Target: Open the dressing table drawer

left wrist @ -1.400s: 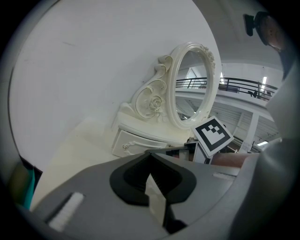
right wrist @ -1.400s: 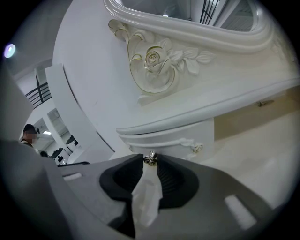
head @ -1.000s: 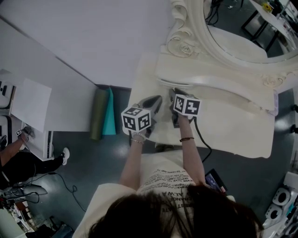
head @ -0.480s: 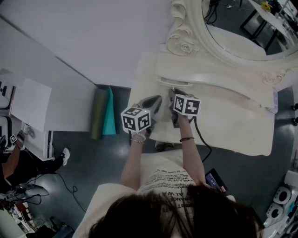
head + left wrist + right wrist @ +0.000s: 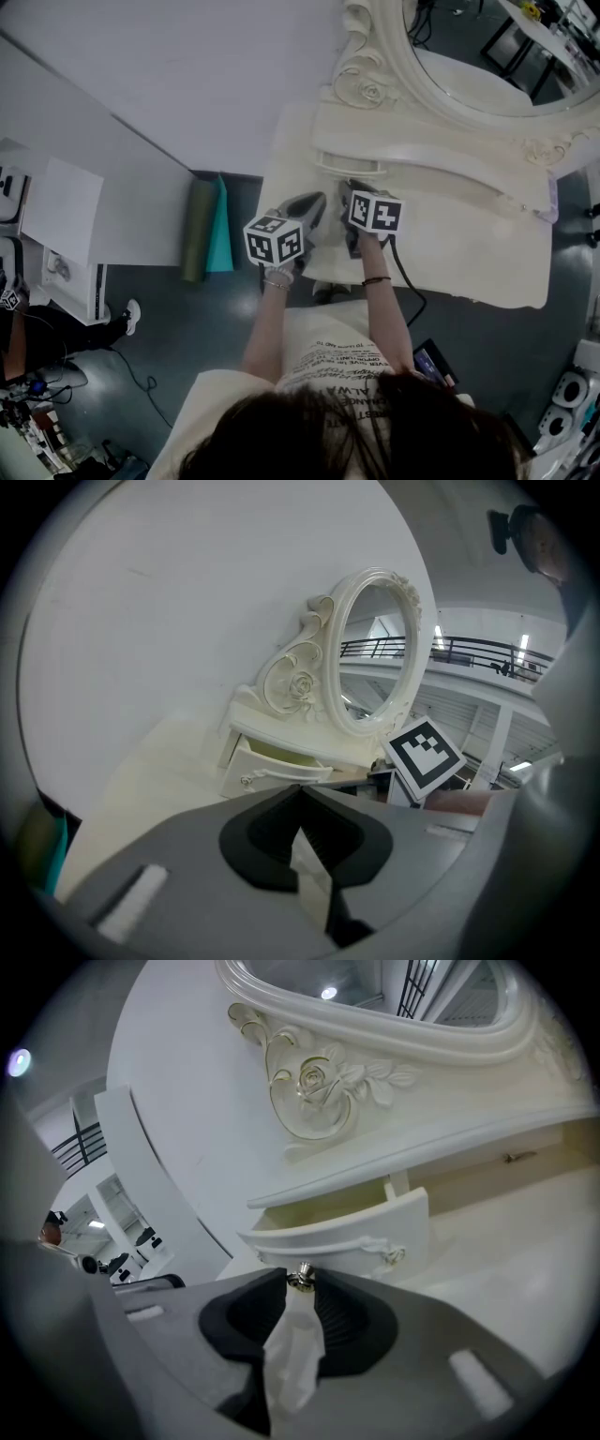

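Right hand-held gripper (image 5: 301,1284) clamps the drawer knob (image 5: 302,1276); the part-open drawer (image 5: 337,1232) lies directly ahead. Left hand-held gripper (image 5: 300,795) is clenched, empty.

The person wears a cream printed T-shirt (image 5: 328,361) and thin bracelets (image 5: 375,280).

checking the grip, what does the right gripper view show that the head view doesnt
Only the right gripper view: a small metal knob between the right gripper's jaw tips, at the curved cream drawer front. Only the head view: the left gripper, an olive roll and a teal roll, the person's arms. Both: the cream dressing table top and its carved rose.
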Demonstrator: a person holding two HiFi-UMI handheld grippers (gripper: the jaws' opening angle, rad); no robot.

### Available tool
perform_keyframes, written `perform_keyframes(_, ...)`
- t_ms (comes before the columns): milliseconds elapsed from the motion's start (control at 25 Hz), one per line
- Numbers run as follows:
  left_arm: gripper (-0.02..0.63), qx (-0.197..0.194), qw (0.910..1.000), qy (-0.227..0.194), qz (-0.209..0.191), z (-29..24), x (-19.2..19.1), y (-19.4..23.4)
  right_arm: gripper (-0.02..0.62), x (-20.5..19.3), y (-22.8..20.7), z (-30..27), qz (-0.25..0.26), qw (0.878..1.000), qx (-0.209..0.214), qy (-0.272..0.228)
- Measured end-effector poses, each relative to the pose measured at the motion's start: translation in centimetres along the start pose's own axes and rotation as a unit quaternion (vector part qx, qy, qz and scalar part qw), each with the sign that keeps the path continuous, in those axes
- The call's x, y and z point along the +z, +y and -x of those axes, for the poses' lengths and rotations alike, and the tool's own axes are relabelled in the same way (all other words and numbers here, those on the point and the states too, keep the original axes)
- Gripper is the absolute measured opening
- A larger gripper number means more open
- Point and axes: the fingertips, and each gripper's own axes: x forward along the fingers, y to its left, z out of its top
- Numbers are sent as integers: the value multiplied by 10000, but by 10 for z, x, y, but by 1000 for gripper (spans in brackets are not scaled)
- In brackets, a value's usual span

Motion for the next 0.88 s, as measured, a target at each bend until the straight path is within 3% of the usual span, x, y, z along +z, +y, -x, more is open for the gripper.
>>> perform_keyframes(880, -2, -162, 9998, 52, -54, 16, -11, -8, 95, -17, 8, 14, -6, 10000, -70, -23)
